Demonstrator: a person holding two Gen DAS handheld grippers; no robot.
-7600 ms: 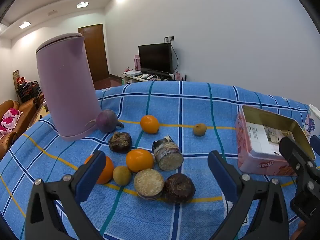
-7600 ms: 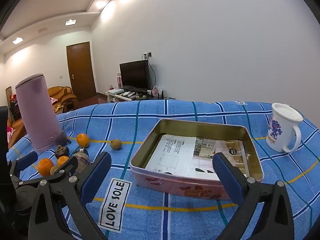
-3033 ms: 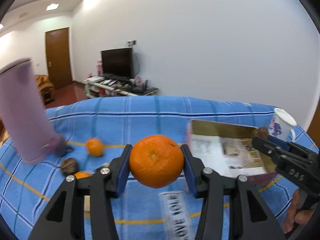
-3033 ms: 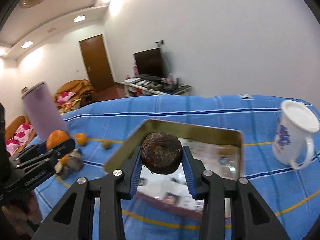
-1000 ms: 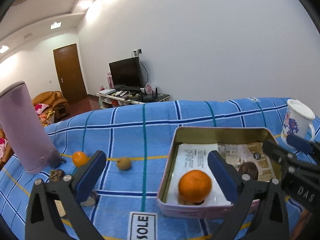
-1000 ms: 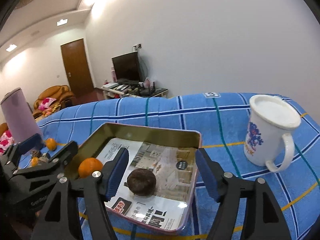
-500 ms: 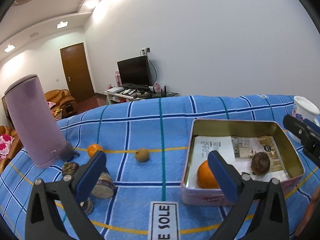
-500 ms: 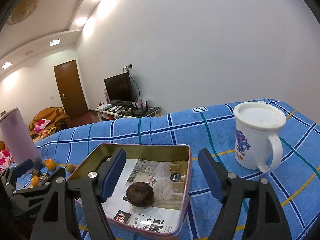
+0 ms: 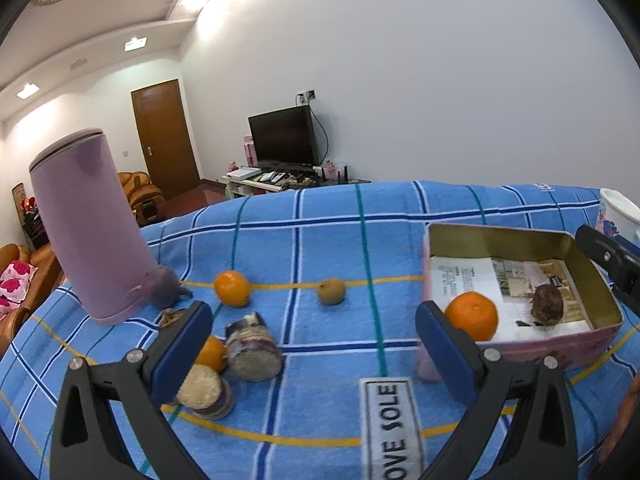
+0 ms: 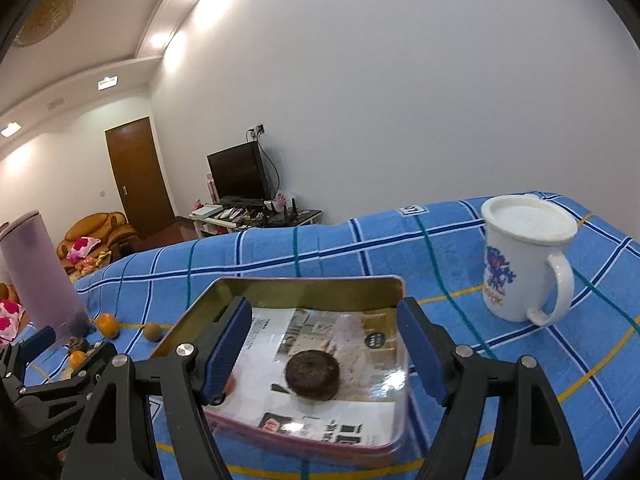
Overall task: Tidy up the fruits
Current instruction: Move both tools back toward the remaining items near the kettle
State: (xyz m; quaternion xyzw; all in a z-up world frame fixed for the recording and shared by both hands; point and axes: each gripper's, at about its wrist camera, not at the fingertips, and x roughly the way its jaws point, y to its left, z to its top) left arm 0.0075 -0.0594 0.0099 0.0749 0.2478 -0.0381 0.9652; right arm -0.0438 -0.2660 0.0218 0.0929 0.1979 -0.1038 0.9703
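Both my left claw (image 9: 314, 348) and right claw (image 10: 324, 344) gaped empty. In the tin (image 9: 500, 236), the orange (image 9: 472, 316) sat at nine o'clock of the dark fruit (image 9: 546, 309). The cut roll (image 9: 252, 346) lay on its side, flat end toward me.

I'm looking past the tongs at a white wall (image 9: 440, 80) that is filling most of the view ahead. Ceiling lights (image 9: 136, 43) are glowing up to the left. Far ahead, left of centre, a dark TV (image 9: 284, 136) is sitting on a low stand (image 9: 280, 178) cluttered with small things. Left of that, a brown door (image 9: 164, 136) is standing shut. At the far left, brown sofas (image 9: 138, 196) are holding pink flowered cushions (image 9: 12, 282).
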